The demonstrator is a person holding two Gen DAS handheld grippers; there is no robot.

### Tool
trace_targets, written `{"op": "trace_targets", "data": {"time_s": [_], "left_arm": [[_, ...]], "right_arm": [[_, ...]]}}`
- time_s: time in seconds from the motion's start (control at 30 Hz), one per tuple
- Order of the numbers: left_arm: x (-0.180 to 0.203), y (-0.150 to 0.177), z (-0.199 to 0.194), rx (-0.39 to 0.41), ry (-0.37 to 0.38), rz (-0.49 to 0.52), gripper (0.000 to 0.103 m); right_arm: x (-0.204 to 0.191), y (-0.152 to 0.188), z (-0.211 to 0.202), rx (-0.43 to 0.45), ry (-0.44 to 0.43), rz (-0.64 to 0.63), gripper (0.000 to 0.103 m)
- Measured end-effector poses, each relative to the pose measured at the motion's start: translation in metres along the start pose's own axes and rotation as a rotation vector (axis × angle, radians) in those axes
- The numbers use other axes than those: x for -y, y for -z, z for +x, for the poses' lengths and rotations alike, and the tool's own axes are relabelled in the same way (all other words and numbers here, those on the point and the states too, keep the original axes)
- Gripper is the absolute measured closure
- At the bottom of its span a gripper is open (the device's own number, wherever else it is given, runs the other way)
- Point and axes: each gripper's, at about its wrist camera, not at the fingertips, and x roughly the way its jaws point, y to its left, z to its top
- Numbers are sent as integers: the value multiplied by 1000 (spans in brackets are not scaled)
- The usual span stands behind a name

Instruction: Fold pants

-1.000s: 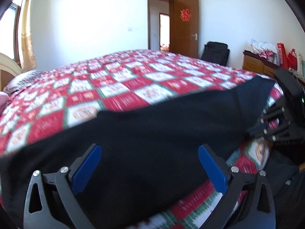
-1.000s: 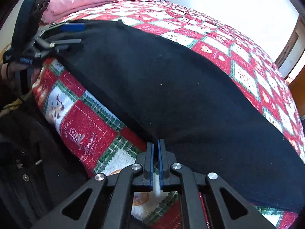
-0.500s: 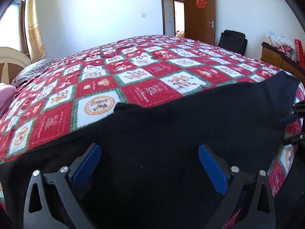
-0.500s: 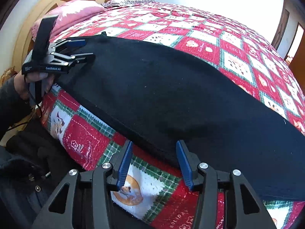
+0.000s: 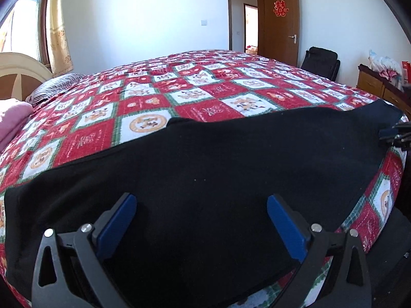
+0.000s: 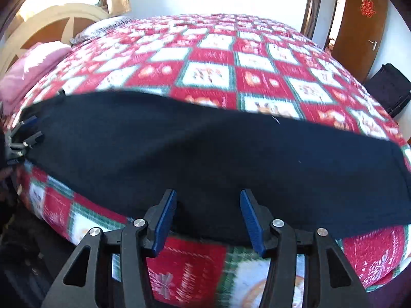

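The black pants (image 5: 231,169) lie flat in a long strip along the near edge of the bed; they also show in the right wrist view (image 6: 205,154). My left gripper (image 5: 201,214) is open and empty, its blue pads just above the cloth near one end. My right gripper (image 6: 208,210) is open and empty over the pants' near edge. The left gripper shows at the left edge of the right wrist view (image 6: 23,138), and the right gripper shows at the right edge of the left wrist view (image 5: 397,136).
The bed has a red, white and green patterned quilt (image 5: 179,97). A pink pillow (image 6: 30,69) and a wooden headboard (image 6: 51,23) are at the head end. A brown door (image 5: 280,23), a black bag (image 5: 321,59) and a wooden dresser (image 5: 377,84) stand beyond the bed.
My right gripper was shut on the pants' edge, then opened and let go, and has swung to face across the bed. My left gripper stayed open and rose slightly.
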Motion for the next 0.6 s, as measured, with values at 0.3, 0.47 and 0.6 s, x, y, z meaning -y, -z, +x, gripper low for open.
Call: {"op": "trace_targets", "data": {"time_s": [0.3,0.47,0.6], "left_arm": [[32,-9,-14,48,40,53,0],[30,1,-1,2,34,34,0],[34,7,-2,20,20,55,0]], "right_arm": [[3,-3,-23,87,120,-11,49],[25,0,-13,56,217,16,49],[22,2,-11,50,242,-12,48]]}}
